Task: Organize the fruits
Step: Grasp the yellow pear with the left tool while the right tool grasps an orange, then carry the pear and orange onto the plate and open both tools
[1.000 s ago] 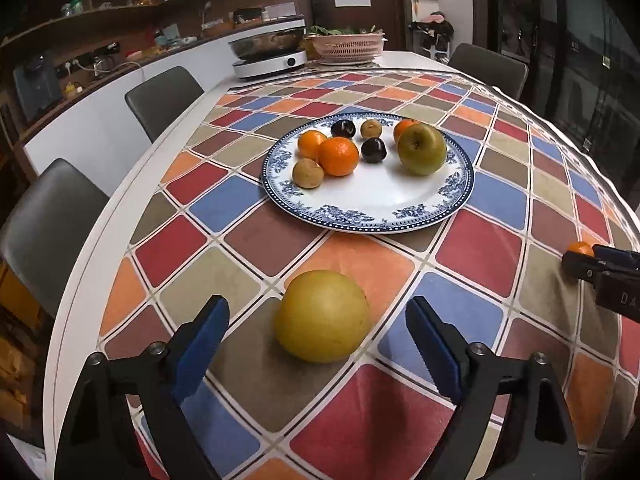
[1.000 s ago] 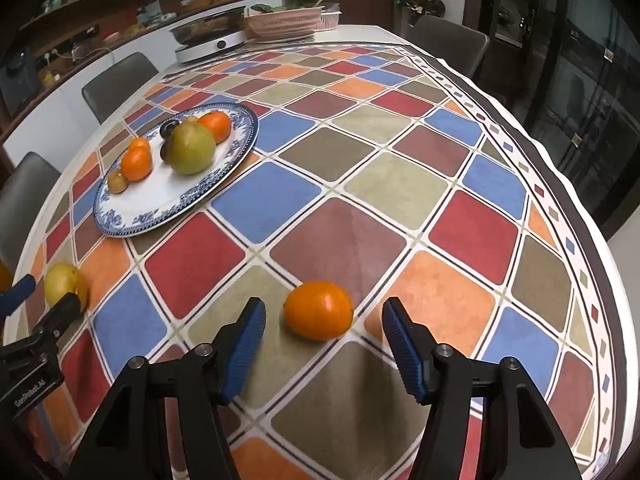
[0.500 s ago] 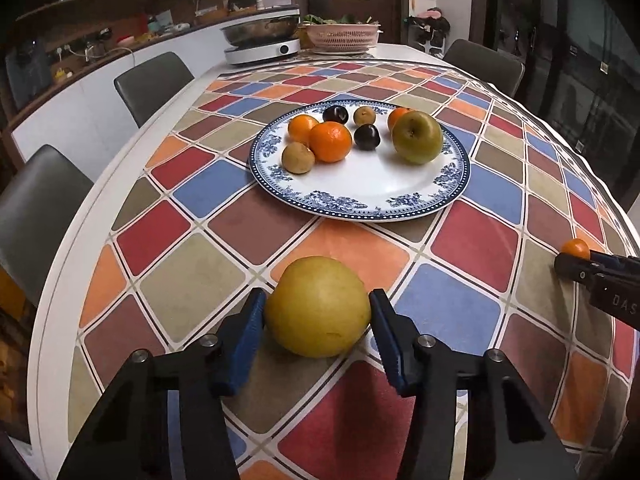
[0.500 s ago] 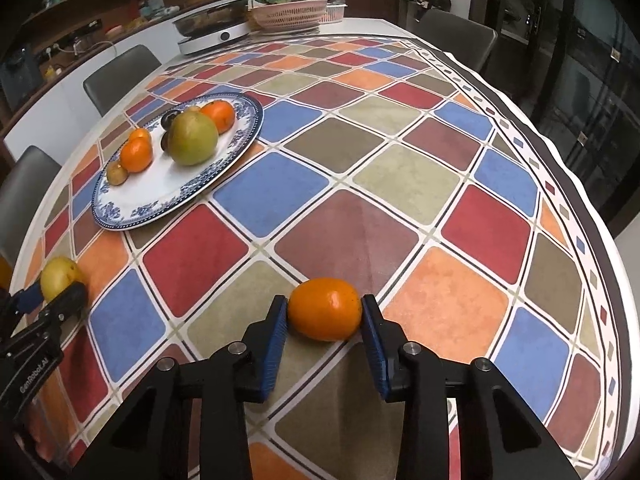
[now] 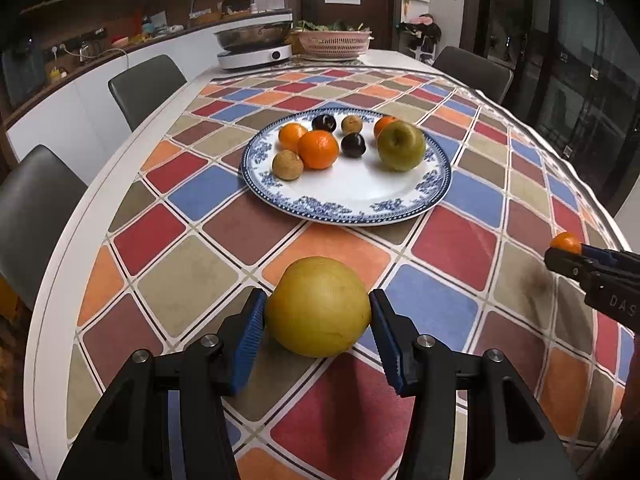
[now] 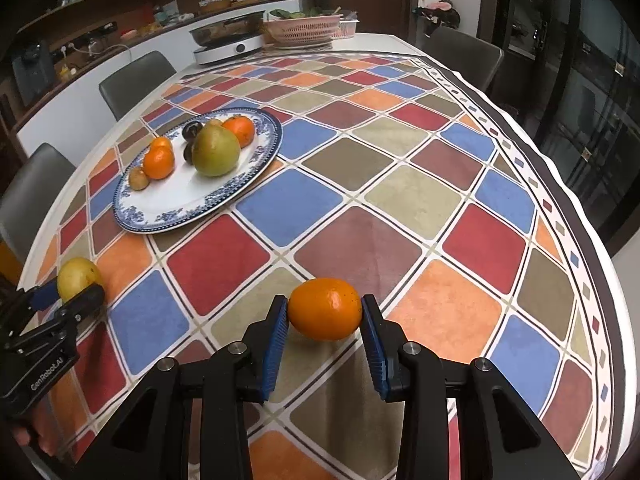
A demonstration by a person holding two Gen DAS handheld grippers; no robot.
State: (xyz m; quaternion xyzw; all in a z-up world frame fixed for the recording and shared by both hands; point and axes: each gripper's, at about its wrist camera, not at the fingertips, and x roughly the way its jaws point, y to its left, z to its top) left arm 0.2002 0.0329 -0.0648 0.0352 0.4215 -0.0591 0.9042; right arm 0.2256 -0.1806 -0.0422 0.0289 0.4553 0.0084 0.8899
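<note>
On a desk (image 5: 476, 200) spread with a cloth of red, blue, orange and olive diamonds, we hold one fruit in each set of tongs. Our left tongs (image 5: 318, 314) pinch a large round yellow pear (image 5: 318, 312) across its widest girth, both blue ribbed pads flat against its flanks; it sits low over the cloth, and we cannot tell whether it is touching. Our right tongs (image 6: 325, 314) grip a smooth oval orange citrus fruit (image 6: 325, 309) at its two ends, and a shadow beneath it suggests it is just clear of the cloth.

Beyond both fruits lies the round white plate with a blue floral rim (image 5: 348, 216), already carrying a big green-yellow apple (image 5: 401, 146), tangerines, two dark plums and small brown fruits. Its near half is bare white.

We judge the pear the heavier load: firm, waxy-skinned and wide enough to fill the opening, so the hold belongs on its equator, where it is now. Any grip nearer the top could let it squirt downward. The citrus looks lighter, with a glossy, slightly yielding rind; held end to end it could pivot between the pads, so a level wrist matters. Both bruise if squeezed hard or dropped, and both could roll once set on the plate.
</note>
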